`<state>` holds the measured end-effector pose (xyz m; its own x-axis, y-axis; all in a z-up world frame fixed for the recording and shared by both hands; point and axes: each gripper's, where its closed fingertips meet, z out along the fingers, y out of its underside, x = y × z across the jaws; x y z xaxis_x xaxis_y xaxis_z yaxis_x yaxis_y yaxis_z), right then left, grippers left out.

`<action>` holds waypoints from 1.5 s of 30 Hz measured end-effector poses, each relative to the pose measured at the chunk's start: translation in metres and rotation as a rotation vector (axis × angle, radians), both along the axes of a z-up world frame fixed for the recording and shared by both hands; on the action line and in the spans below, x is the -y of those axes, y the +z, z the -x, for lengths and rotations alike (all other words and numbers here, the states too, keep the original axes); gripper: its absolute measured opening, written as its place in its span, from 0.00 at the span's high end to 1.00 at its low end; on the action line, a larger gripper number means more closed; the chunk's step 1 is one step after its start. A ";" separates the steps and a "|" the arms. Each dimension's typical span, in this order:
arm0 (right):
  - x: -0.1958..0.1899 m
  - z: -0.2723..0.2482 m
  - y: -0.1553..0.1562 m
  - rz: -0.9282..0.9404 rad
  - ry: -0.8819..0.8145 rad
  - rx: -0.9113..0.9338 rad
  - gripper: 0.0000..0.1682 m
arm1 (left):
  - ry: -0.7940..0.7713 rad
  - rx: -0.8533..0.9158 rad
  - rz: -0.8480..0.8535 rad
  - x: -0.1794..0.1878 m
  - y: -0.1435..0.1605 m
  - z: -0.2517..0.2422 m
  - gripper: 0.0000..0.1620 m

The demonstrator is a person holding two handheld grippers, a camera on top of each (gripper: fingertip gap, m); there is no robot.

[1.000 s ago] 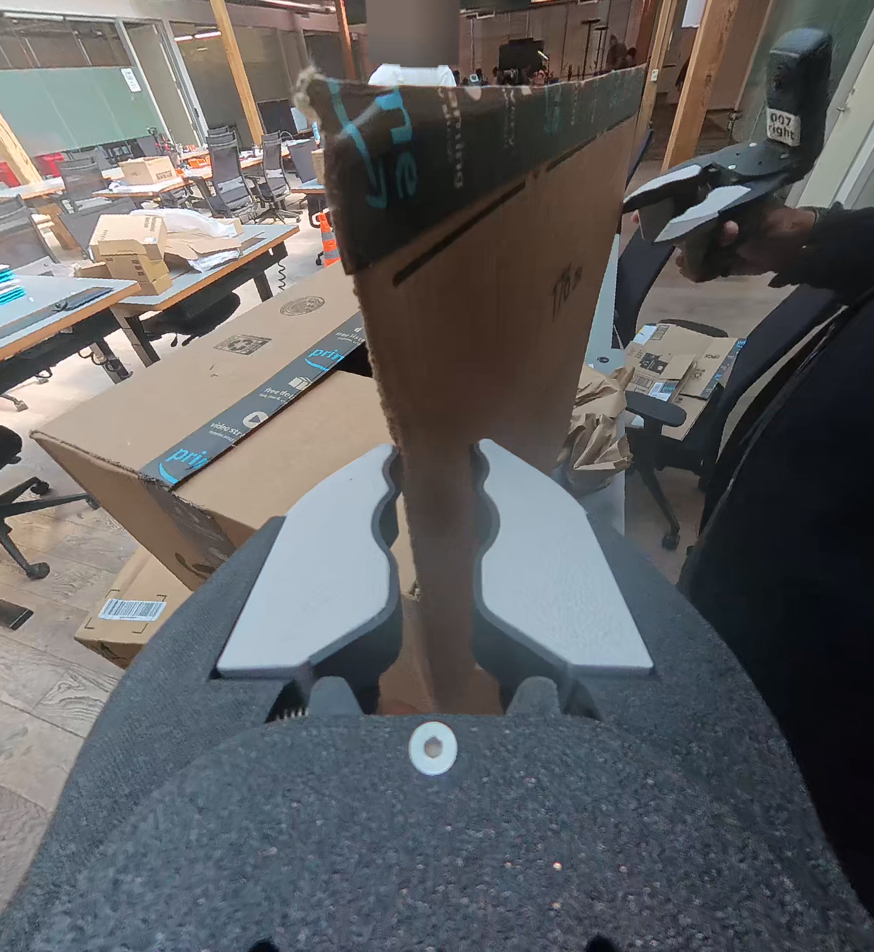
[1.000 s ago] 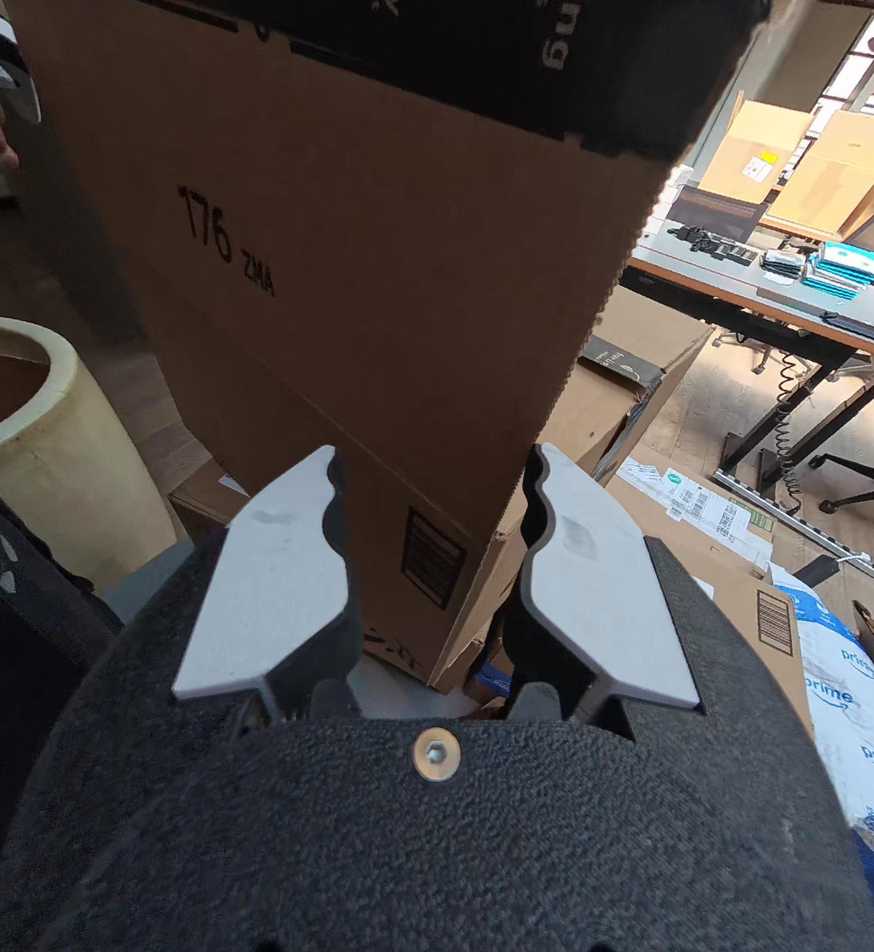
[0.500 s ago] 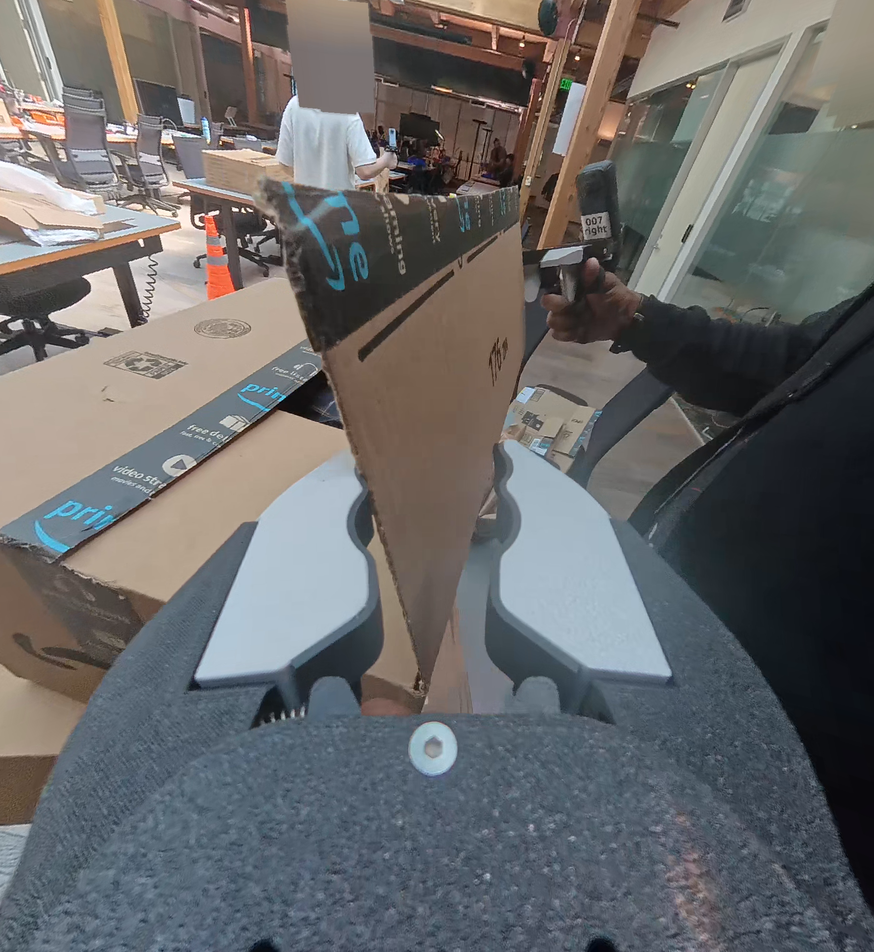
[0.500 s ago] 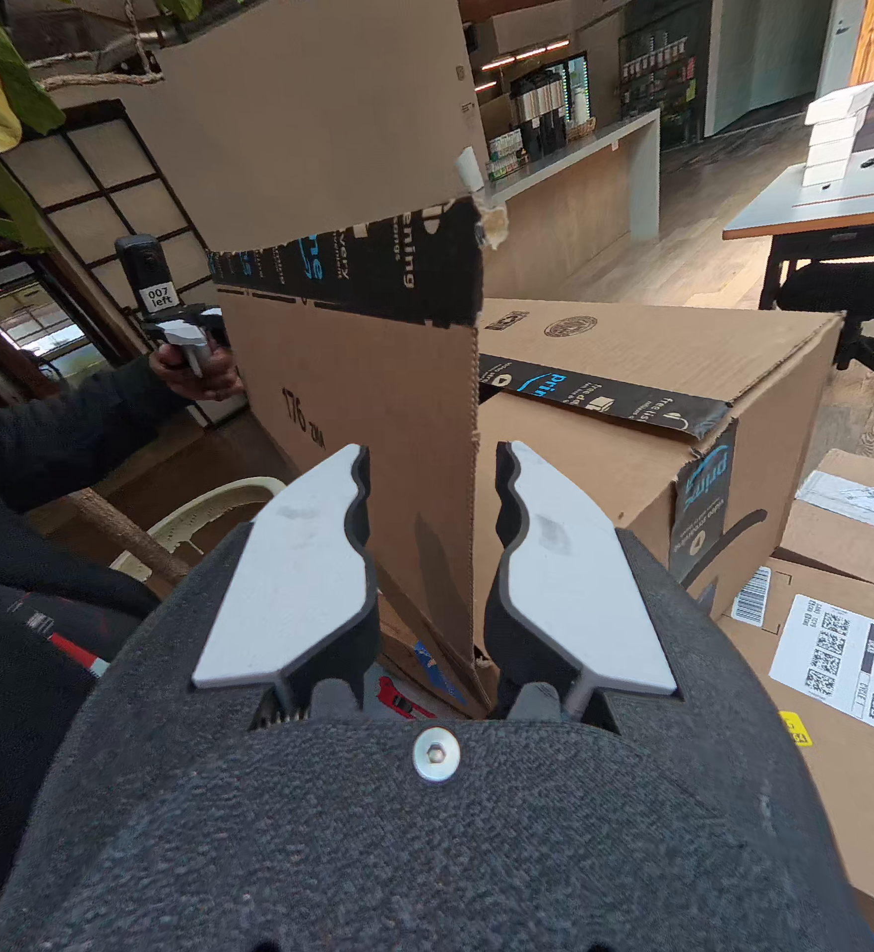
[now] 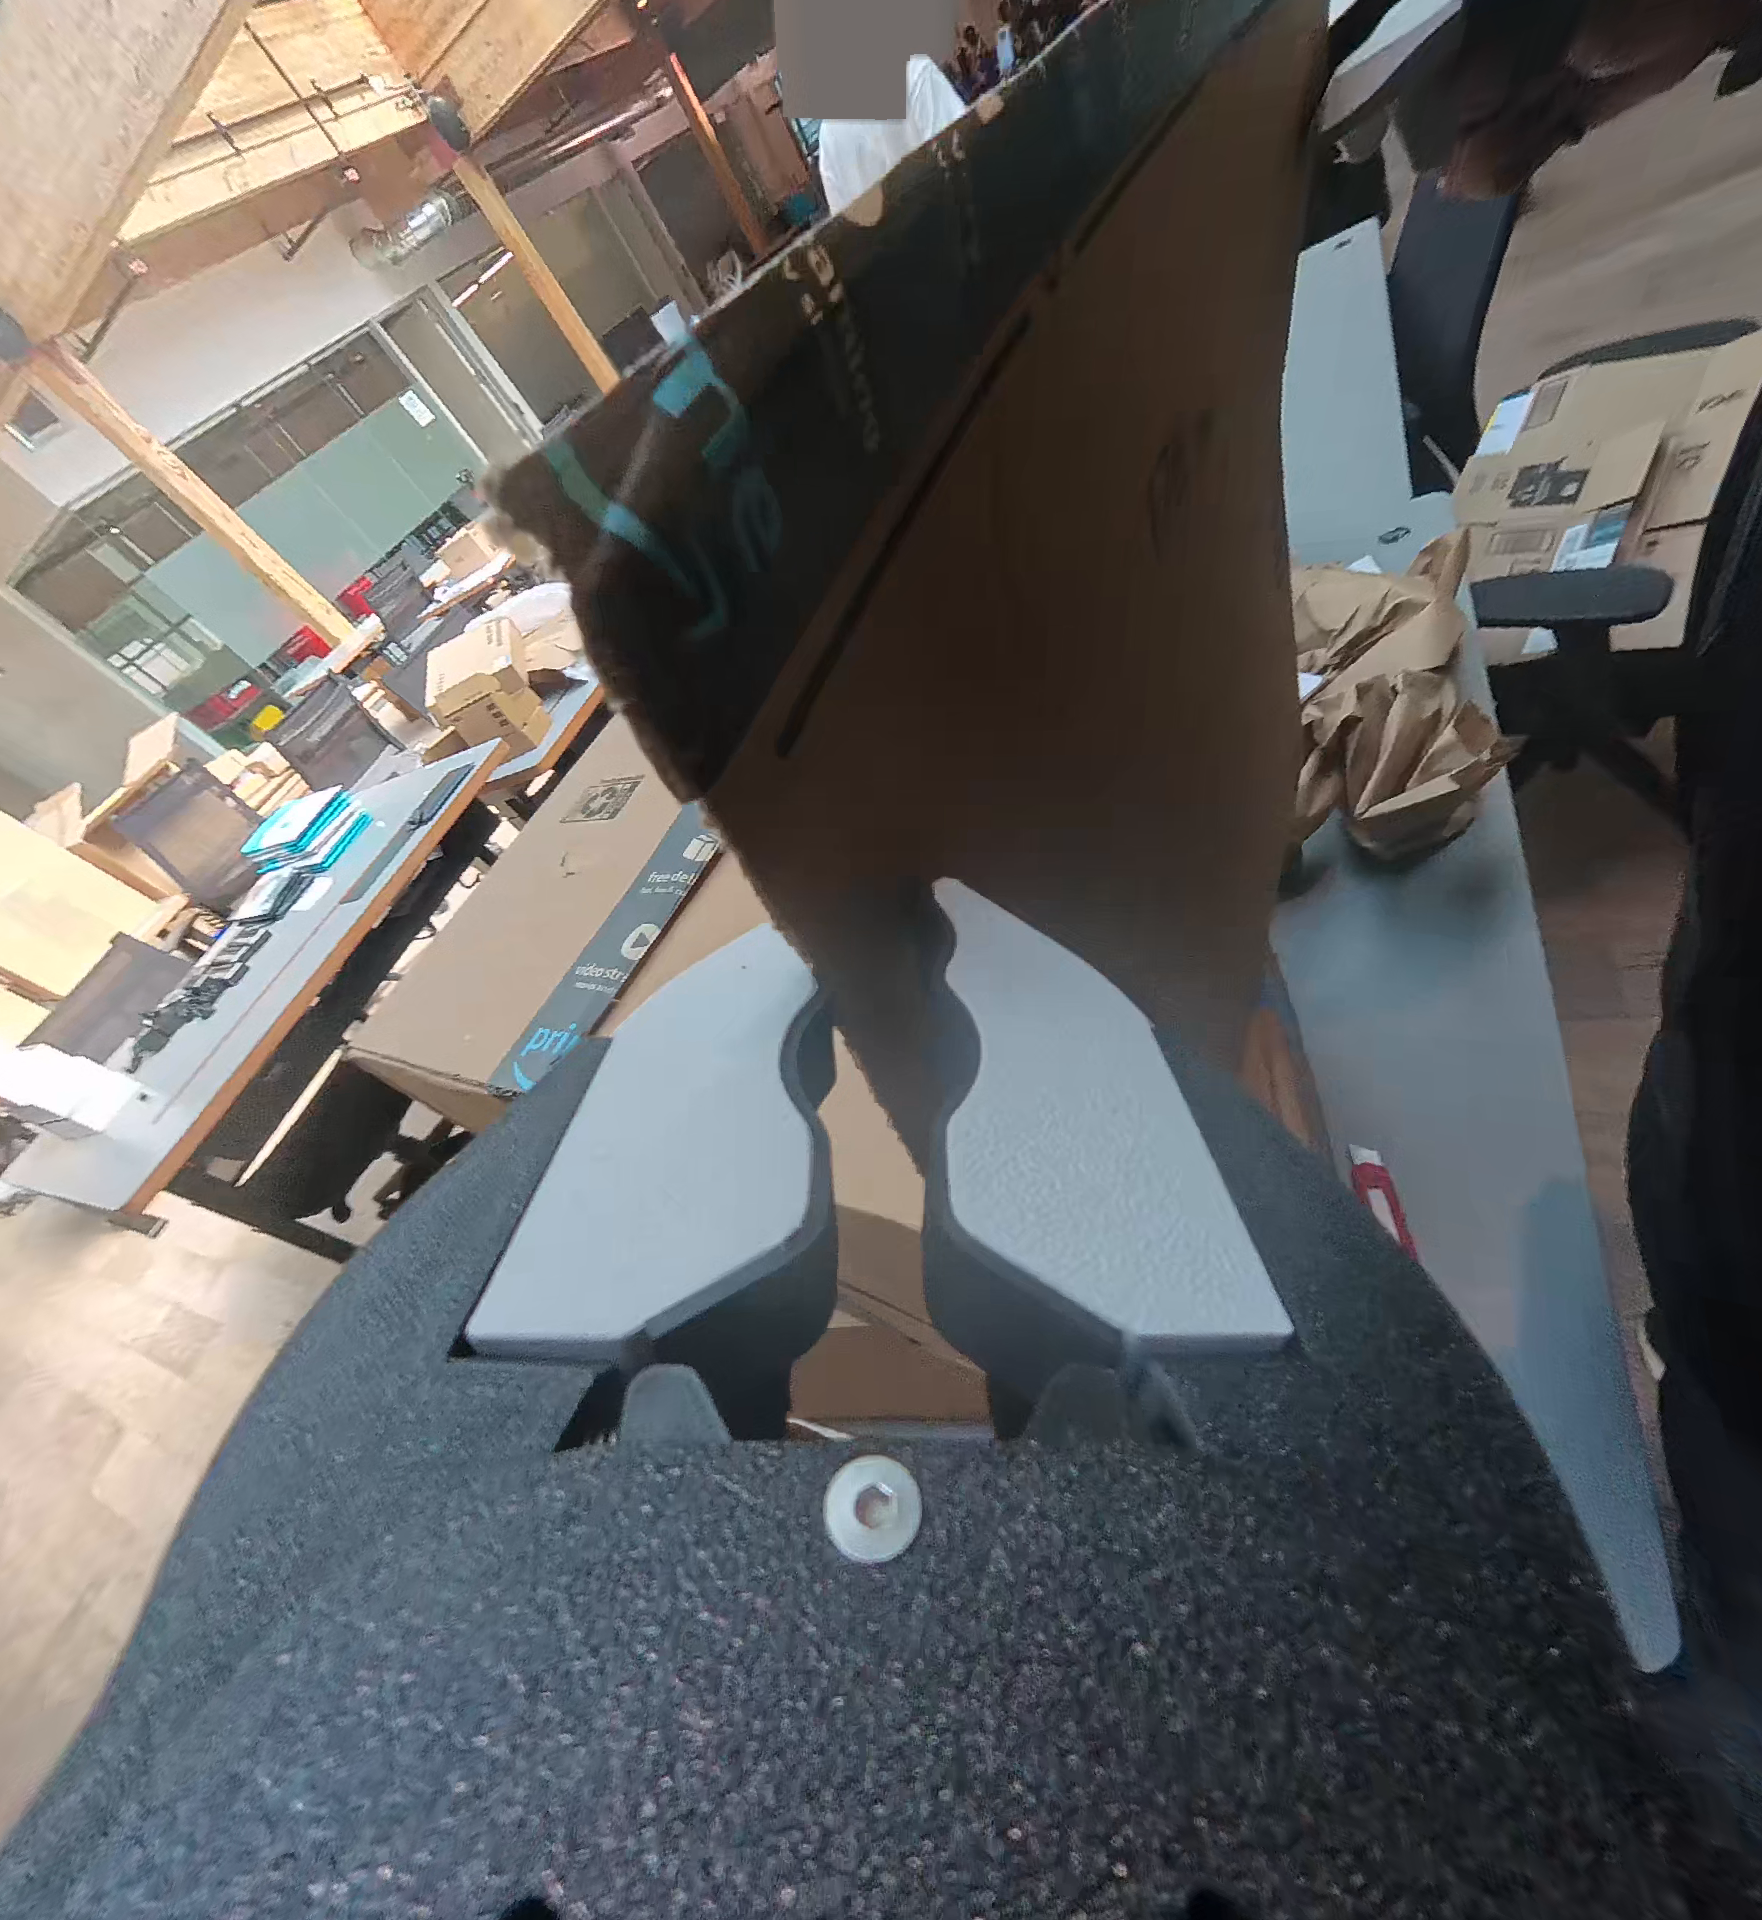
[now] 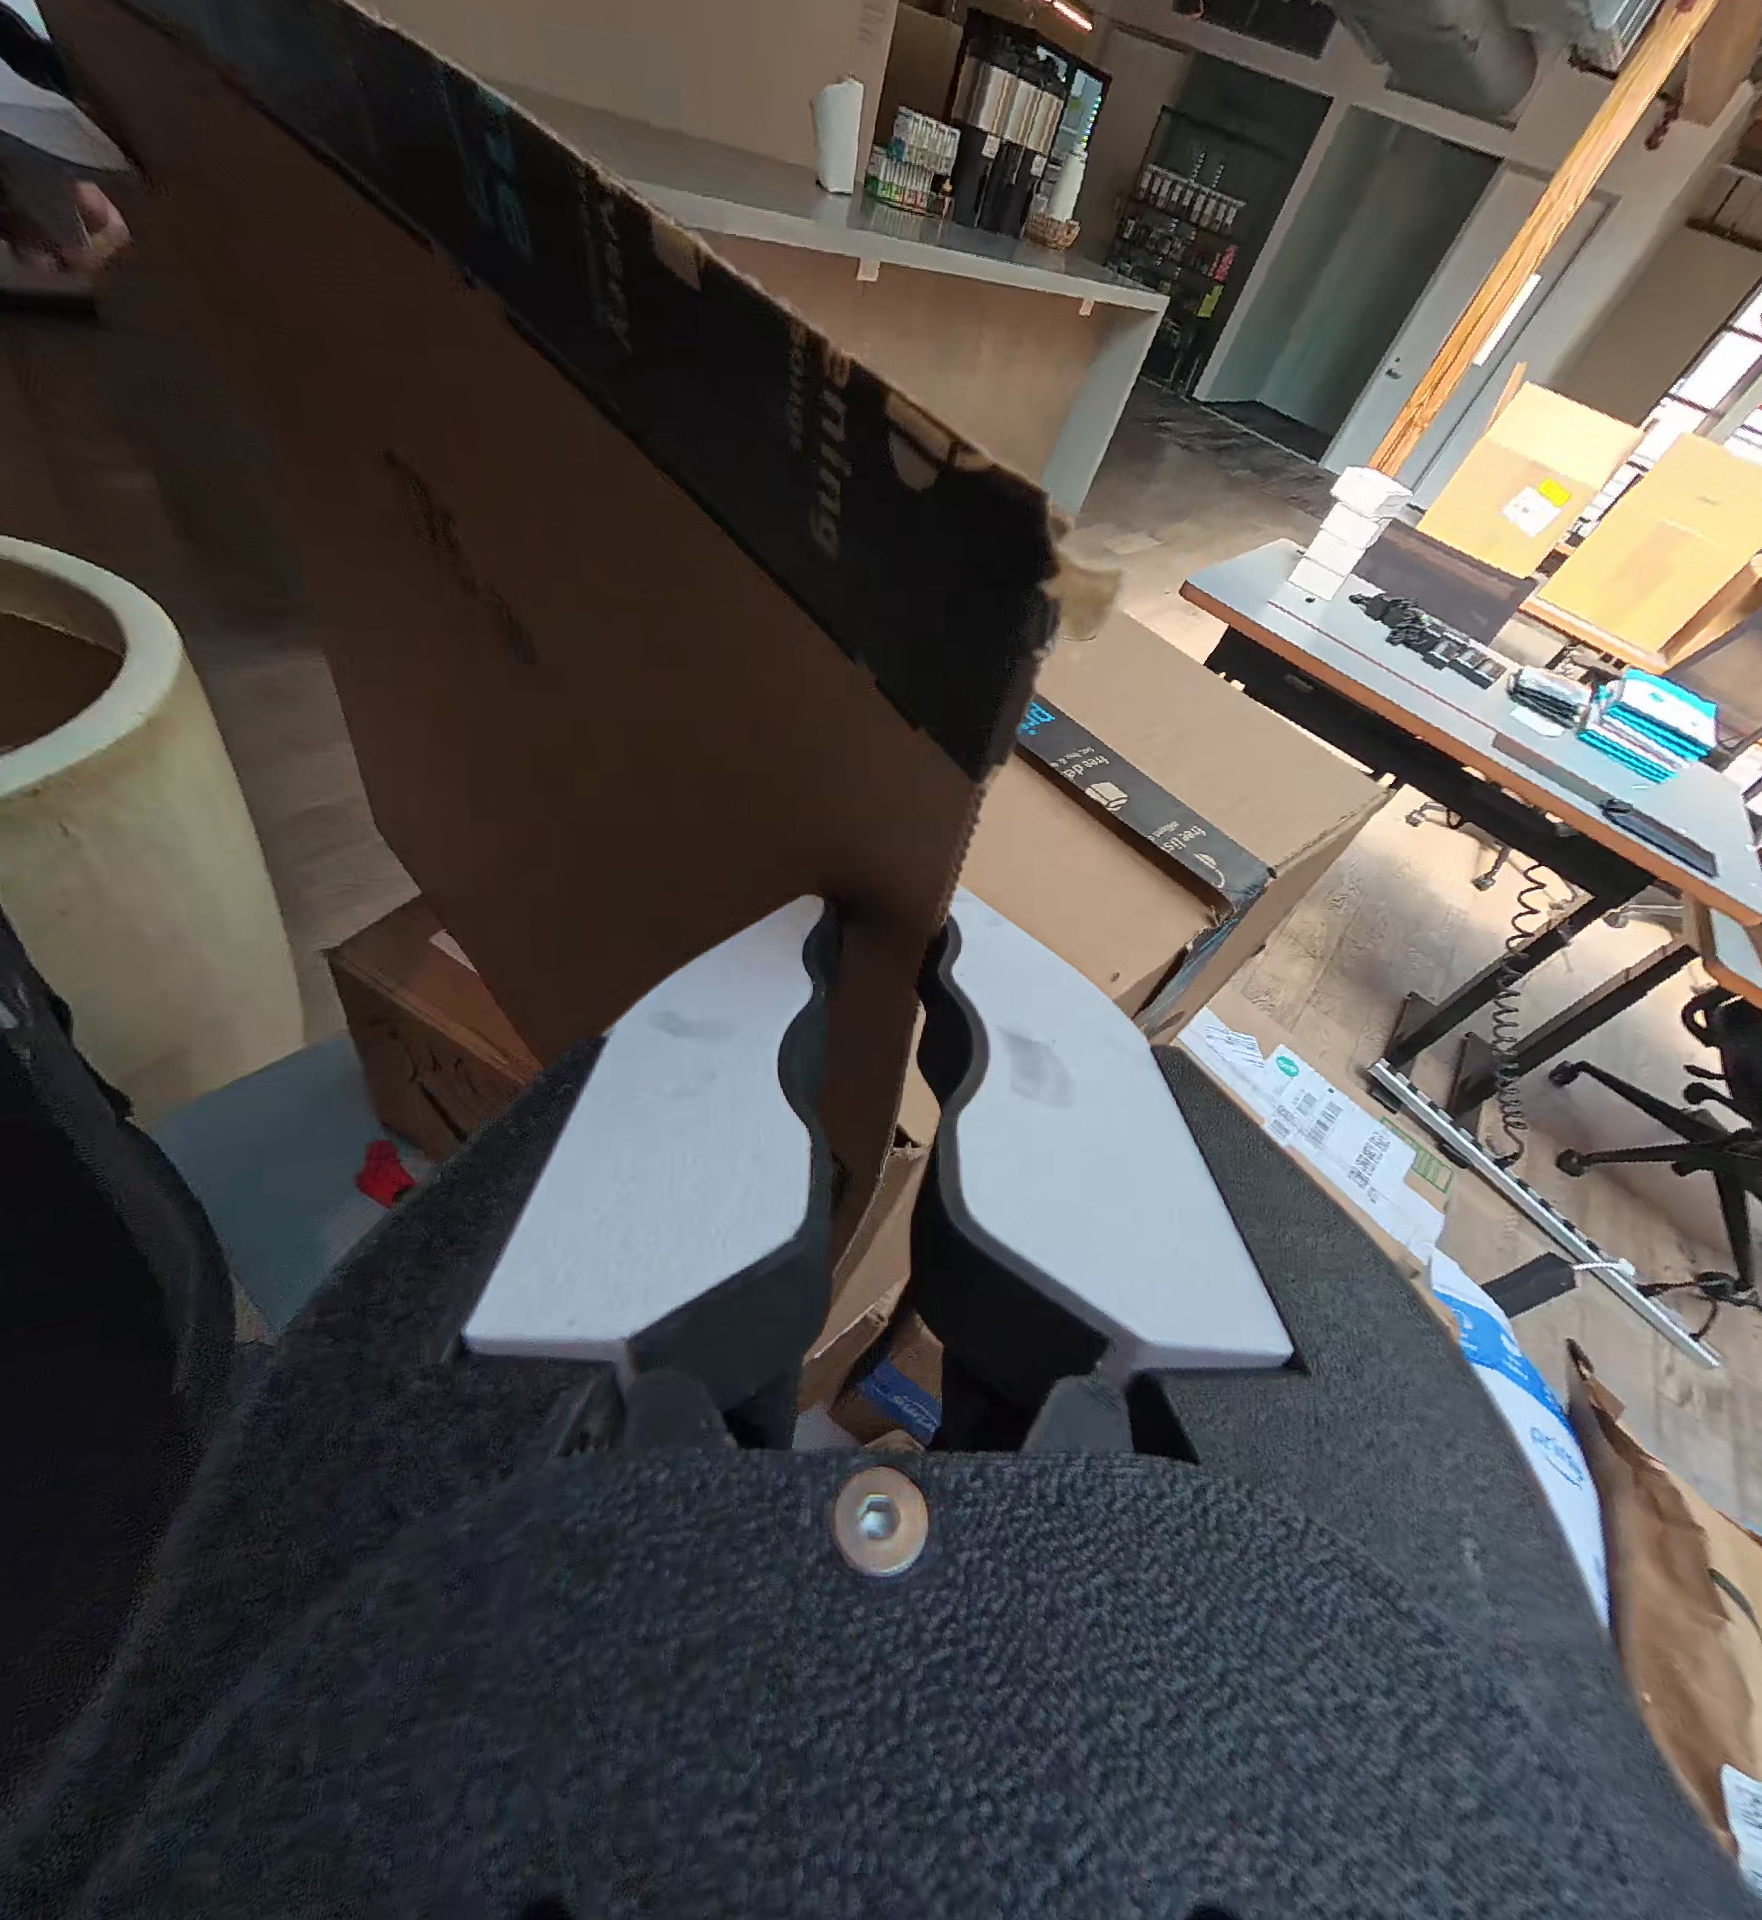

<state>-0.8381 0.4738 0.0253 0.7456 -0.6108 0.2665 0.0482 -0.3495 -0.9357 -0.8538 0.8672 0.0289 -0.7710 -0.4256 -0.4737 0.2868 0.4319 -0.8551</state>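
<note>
The left gripper (image 5: 882, 935) pinches the lower edge of a flattened cardboard panel (image 5: 1043, 582), its jaws narrowed onto the sheet; the panel rises tilted from between the fingers (image 5: 669, 1143), a band of dark printed tape (image 5: 752, 468) running along its upper edge. The right gripper (image 6: 882, 935) clamps the same panel (image 6: 544, 623) at its other lower corner, jaws close together with the cardboard between them — the sheet hangs in the air, held at both ends, above the clutter below. Behind it in the left view lies a big box (image 5: 544, 935) with a dark tape strip, beside a grey tabletop (image 5: 1417, 1039) bearing crumpled brown paper (image 5: 1396, 707); desks (image 5: 264, 987) stand further left on the wooden floor. In the right view a pale round planter (image 6: 77, 779) stands left of the panel; the same taped box (image 6: 1168, 810) sits behind it, labelled flat boxes (image 6: 1324, 1143) lie on the floor to the right, and a desk (image 6: 1583, 748) carries a stack of blue items (image 6: 1646, 722). A hand (image 6: 46, 208) shows blurred at the panel's far upper corner — what it grips I cannot tell.
</note>
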 end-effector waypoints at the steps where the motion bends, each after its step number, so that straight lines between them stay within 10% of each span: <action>1: 0.001 -0.001 0.000 0.020 -0.016 0.020 0.92 | 0.022 0.027 -0.017 0.000 0.000 -0.001 0.91; 23: 0.004 0.047 -0.056 0.252 0.133 0.071 0.94 | -0.070 0.306 -0.383 0.001 -0.057 0.047 0.96; 36: 0.009 0.044 -0.123 0.623 0.005 0.669 0.89 | -0.052 0.668 -0.672 -0.001 -0.135 0.040 0.76; 45: 0.013 0.053 -0.096 0.579 0.014 0.469 0.82 | -0.117 0.286 -0.684 -0.005 -0.094 0.054 0.75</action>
